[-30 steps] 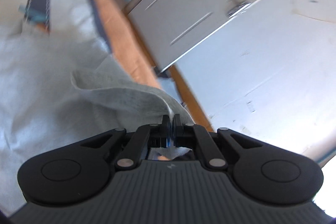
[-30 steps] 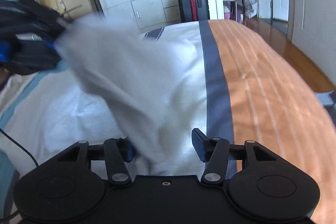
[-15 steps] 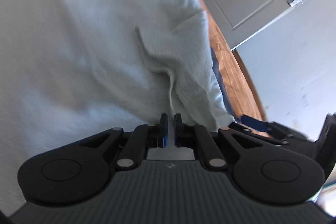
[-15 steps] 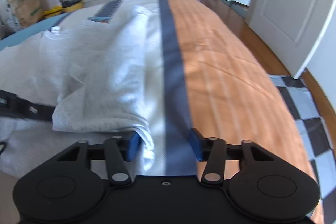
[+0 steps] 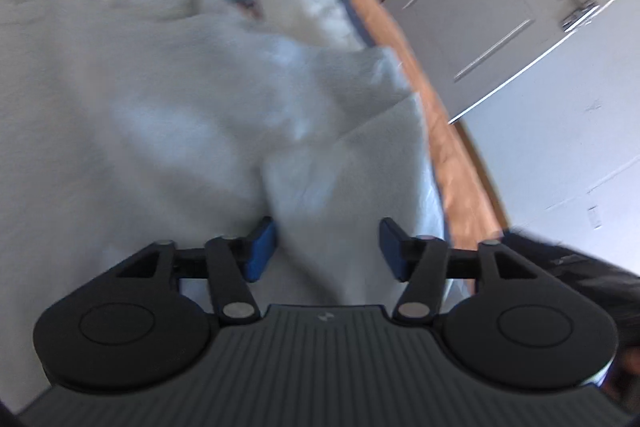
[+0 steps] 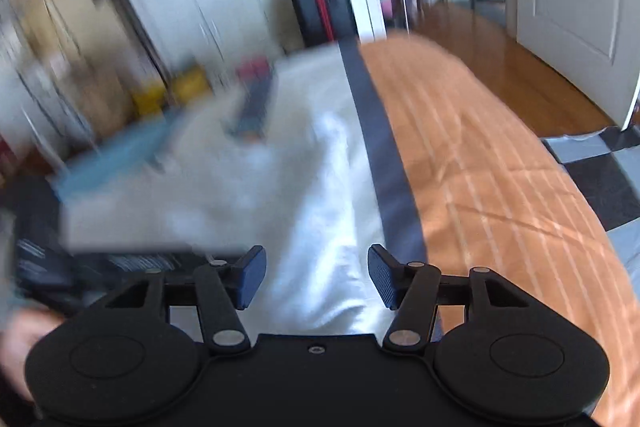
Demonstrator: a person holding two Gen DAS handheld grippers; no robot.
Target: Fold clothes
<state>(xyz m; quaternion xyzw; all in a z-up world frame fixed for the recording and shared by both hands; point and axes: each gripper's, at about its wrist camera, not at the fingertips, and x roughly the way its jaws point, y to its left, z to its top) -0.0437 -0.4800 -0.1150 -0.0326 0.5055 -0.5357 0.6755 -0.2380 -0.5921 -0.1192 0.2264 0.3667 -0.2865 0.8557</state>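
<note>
Bed [image 6: 500, 187], orange cover with a dark stripe, carries the pale grey garment [image 5: 160, 115]; it lies spread there, one flap doubled over near the stripe, likely a fold laid, though blur hides its edges. Left gripper [image 5: 326, 247] fingers apart over that flap, gripping nothing. Right gripper [image 6: 316, 277] likewise spread, empty.

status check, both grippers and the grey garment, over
Left gripper open, right gripper open, neither holding. Grey garment lying folded over on the bed. Nothing in the way.
</note>
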